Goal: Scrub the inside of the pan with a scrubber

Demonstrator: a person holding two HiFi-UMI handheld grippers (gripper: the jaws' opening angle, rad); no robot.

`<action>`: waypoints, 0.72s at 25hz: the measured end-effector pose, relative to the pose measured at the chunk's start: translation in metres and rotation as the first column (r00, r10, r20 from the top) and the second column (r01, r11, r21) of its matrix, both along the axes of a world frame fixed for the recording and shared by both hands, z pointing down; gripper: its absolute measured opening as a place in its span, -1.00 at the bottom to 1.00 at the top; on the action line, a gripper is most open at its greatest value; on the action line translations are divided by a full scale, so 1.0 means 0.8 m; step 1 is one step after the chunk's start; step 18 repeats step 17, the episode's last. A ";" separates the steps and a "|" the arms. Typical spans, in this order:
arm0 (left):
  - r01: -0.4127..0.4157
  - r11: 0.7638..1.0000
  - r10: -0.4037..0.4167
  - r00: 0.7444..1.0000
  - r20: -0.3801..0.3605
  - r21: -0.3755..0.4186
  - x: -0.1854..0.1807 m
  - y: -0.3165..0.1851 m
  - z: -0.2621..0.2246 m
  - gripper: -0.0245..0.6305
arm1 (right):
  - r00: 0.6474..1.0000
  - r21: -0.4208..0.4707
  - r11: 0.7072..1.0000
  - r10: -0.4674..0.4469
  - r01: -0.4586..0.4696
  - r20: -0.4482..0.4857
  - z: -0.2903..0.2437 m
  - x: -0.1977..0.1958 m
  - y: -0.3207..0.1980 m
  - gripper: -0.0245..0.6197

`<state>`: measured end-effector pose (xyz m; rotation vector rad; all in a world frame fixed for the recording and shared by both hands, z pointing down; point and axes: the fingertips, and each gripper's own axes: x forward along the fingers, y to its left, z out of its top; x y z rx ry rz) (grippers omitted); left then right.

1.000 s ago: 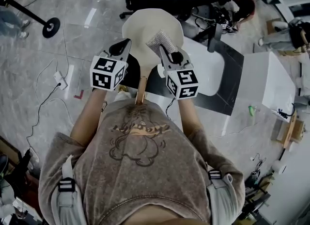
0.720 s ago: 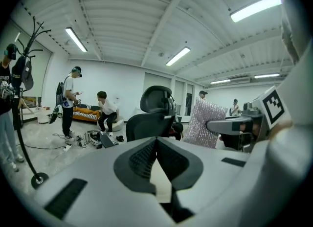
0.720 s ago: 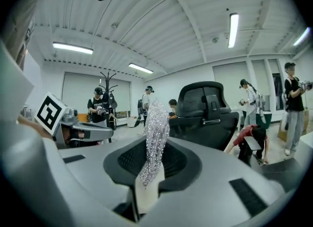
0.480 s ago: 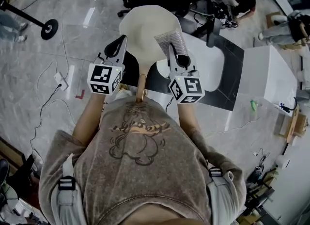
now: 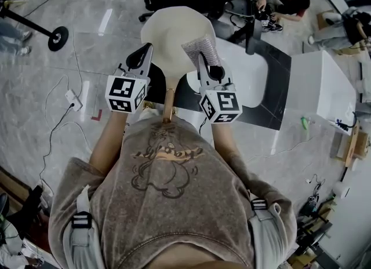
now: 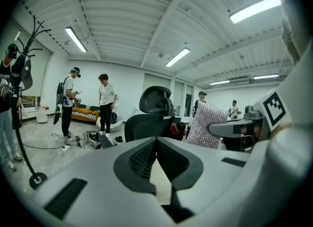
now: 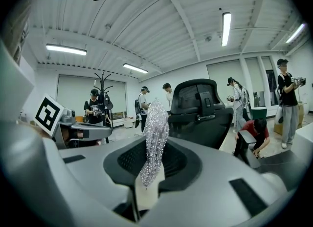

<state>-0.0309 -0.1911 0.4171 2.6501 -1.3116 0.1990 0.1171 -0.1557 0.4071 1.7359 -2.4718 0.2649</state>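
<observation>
Out in front of the person's chest, the cream pan (image 5: pixel 172 33) lies between the two tools, and we find the silvery scrubber (image 5: pixel 201 50) no longer over its bowl. A second ago it hung above the right half of the inside; it has since slid out to the right rim. The right hand-held gripper (image 5: pixel 206 65) is pinching the scrubber by its lower end. In the right gripper view the mesh stands clear in the air against a black office chair (image 7: pixel 201 107), touching nothing. We judge that no scrubbing stroke is under way: the scrubber must come back left and down into the bowl.

The left hand-held gripper (image 5: pixel 141 59) has its jaws pressed together on nothing we can see, beside the pan's left rim in the head view.

The pan's long axis runs away from the person: its wooden handle (image 5: pixel 169 102) points back at the body, and the round bowl points outward. What carries the pan we cannot tell. The scrubber's long axis follows the line of the right hand-held gripper, rising forward from the jaws, edge-on to that camera.
</observation>
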 end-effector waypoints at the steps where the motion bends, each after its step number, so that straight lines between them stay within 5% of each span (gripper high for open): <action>1: 0.002 1.000 -0.002 1.000 0.000 -0.002 0.000 0.000 0.001 -0.87 | 1.000 -0.007 1.000 -0.003 0.003 0.001 0.002 0.000 0.001 -0.69; 18: 0.026 0.999 -0.025 1.000 0.014 -0.029 -0.004 0.004 0.011 -0.87 | 0.999 -0.040 0.999 -0.033 0.033 0.011 0.008 -0.006 0.007 -0.69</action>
